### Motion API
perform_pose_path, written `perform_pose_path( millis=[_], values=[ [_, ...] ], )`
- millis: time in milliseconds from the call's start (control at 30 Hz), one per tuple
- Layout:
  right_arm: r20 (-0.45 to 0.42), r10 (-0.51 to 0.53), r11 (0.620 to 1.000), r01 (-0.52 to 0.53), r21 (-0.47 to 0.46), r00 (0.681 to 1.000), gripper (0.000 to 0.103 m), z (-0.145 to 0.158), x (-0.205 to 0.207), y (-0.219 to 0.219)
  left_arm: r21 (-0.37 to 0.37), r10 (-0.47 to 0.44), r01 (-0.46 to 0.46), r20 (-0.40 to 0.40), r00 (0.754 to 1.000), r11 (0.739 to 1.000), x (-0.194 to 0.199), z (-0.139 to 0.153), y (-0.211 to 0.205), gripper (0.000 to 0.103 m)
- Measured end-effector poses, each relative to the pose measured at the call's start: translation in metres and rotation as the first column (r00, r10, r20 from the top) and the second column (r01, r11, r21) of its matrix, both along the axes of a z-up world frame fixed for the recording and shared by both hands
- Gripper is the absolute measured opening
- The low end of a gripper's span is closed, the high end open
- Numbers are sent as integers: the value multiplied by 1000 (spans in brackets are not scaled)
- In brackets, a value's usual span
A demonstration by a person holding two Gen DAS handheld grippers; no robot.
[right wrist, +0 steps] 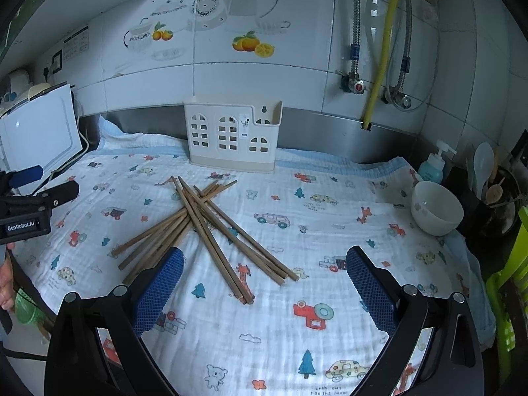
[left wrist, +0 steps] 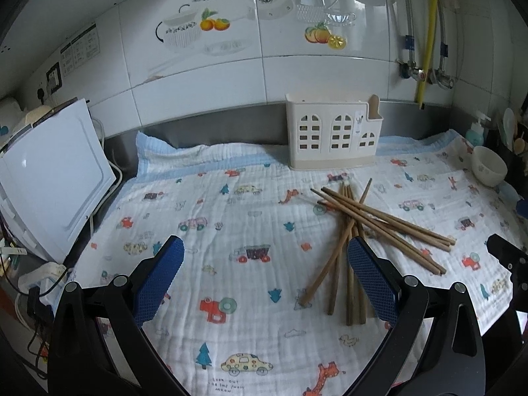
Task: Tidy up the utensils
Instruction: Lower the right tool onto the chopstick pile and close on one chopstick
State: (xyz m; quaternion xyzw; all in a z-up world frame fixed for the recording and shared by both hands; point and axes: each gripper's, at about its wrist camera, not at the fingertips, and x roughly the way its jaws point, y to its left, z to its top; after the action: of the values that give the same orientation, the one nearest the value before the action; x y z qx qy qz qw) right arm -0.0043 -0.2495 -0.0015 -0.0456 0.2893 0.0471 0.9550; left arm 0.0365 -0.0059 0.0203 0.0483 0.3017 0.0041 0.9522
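Note:
Several wooden chopsticks (left wrist: pixel 366 227) (right wrist: pixel 204 227) lie crossed in a loose heap on a printed cloth (left wrist: pixel 250 231) (right wrist: pixel 297 231). A cream utensil holder (left wrist: pixel 330 132) (right wrist: pixel 231 135) with window cut-outs stands upright behind them against the wall. My left gripper (left wrist: pixel 265 257) is open and empty, hovering left of the heap, its right finger overlapping the near chopstick ends. My right gripper (right wrist: pixel 264 267) is open and empty, with the near ends of the heap lying between its fingers. The left gripper's body also shows at the left edge of the right wrist view.
A white bowl (left wrist: pixel 488 165) (right wrist: pixel 435 208) sits on the right of the cloth, with a soap bottle (right wrist: pixel 434 165) and a dark pot of utensils (right wrist: pixel 495 191) beyond. A white board (left wrist: pixel 52 181) leans on the left. A hand (right wrist: pixel 6 283) shows at the left edge.

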Motion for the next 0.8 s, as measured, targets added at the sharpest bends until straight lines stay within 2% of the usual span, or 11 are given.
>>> perform_pose_path(
  millis=[100,233,400,667,800],
  values=[
    [5,18,1000,-18,12,1000,94,-1,-1,-1,1,-2,2,-1,1000,1000,0,-1,0,98],
    [-9,61,997,-61,39,998,84,-7,-1,-2,5,-12,13,-16,1000,1000,1,-6,-1,98],
    [-44,113,992,-110,53,993,77,-21,2,-3,-4,-31,31,-33,999,1000,5,-14,-3,98],
    [-113,205,976,-195,95,972,53,-44,13,-4,-17,-50,49,-70,996,999,16,-29,0,98],
    [-155,264,962,-247,119,952,45,-56,21,-2,-25,-47,45,-89,995,999,22,-35,3,98]
  ],
)
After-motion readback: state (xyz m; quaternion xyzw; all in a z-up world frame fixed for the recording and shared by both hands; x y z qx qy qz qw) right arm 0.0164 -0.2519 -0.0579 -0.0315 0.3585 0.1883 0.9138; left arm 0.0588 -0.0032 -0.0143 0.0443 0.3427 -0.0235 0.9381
